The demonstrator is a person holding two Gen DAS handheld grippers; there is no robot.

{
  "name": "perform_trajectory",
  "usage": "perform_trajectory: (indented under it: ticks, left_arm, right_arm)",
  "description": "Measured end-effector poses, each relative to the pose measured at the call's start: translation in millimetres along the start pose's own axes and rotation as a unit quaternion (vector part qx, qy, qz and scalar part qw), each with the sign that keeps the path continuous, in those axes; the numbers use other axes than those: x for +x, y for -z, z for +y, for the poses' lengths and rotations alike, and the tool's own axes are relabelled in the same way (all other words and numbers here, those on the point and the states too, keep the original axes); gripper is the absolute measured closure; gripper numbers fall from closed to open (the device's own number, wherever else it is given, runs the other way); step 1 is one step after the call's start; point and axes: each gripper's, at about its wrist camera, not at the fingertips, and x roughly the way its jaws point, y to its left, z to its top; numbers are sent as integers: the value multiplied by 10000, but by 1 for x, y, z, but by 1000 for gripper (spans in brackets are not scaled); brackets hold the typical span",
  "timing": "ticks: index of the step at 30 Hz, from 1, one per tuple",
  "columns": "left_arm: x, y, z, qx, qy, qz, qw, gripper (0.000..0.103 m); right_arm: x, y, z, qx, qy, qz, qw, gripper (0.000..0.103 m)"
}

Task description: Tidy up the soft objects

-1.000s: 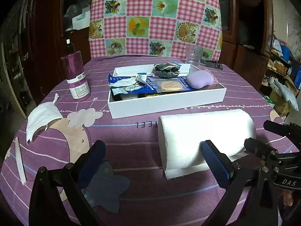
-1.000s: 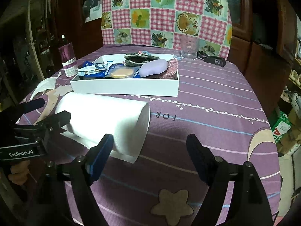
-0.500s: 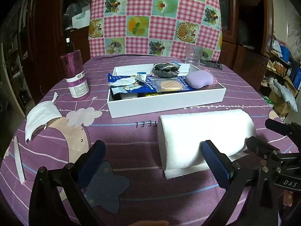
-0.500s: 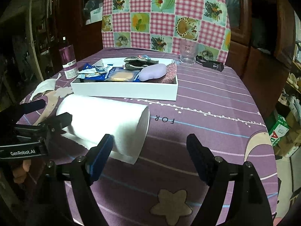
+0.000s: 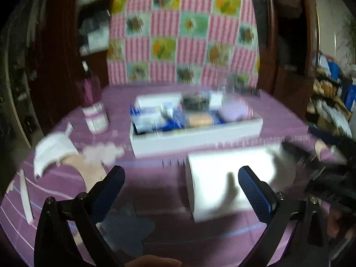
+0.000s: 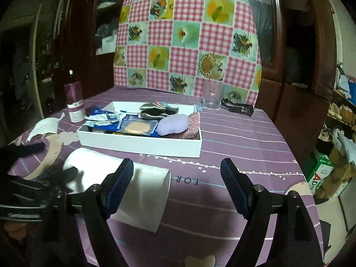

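Note:
A white paper towel roll (image 5: 227, 180) (image 6: 131, 184) lies on its side on the purple tablecloth, in front of a white tray (image 5: 193, 139) (image 6: 142, 144). The tray holds a lilac soft pad (image 6: 173, 125), dark socks (image 6: 155, 110), a pink scrubber (image 6: 193, 122) and blue packets (image 6: 104, 116). My left gripper (image 5: 181, 178) is open, its right finger in front of the roll. My right gripper (image 6: 176, 178) is open too, its left finger over the roll's near end. Neither holds anything. The left wrist view is blurred.
A purple bottle (image 6: 74, 103) (image 5: 93, 109) stands left of the tray. A white face mask (image 5: 52, 150) (image 6: 43, 126) lies at the table's left edge. A clear glass (image 6: 212, 98) and a black clip (image 6: 239, 106) sit behind the tray, before a checkered chair back (image 6: 189, 37).
Both cameras have tilted upward, so the table and roll sit lower in both views. The left wrist view has gone blurry. Both grippers stay open and the roll has not moved.

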Motion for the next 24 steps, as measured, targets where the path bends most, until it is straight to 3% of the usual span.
perform_trajectory:
  ticks: [2,5,9,14,18,22,24]
  left_arm:
    - [2,-2,-2,-2,-56,-25,10000,0]
    - [26,-3,-2,1,-10,662,9978,0]
    - [26,-1,14,-478,222,758,9957,0]
    - [25,0,10,-426,158,736,9962,0]
    - [27,1,8,-403,161,739,9963,0]
    - [26,0,6,-369,119,729,9966,0]
    - [26,0,5,-269,53,701,9972,0]
  right_arm:
    - [10,2,-1,27,-68,333,9994,22]
    - [12,3,-9,263,-39,413,9988,8]
    - [15,7,-18,559,-231,549,9967,5]
    - [16,12,-23,976,-377,677,9922,4]
    - [11,11,-24,985,-328,557,9930,4]
    - [-6,2,-23,966,-61,38,9953,4]
    - [-10,-6,-23,961,-69,-11,9953,4]
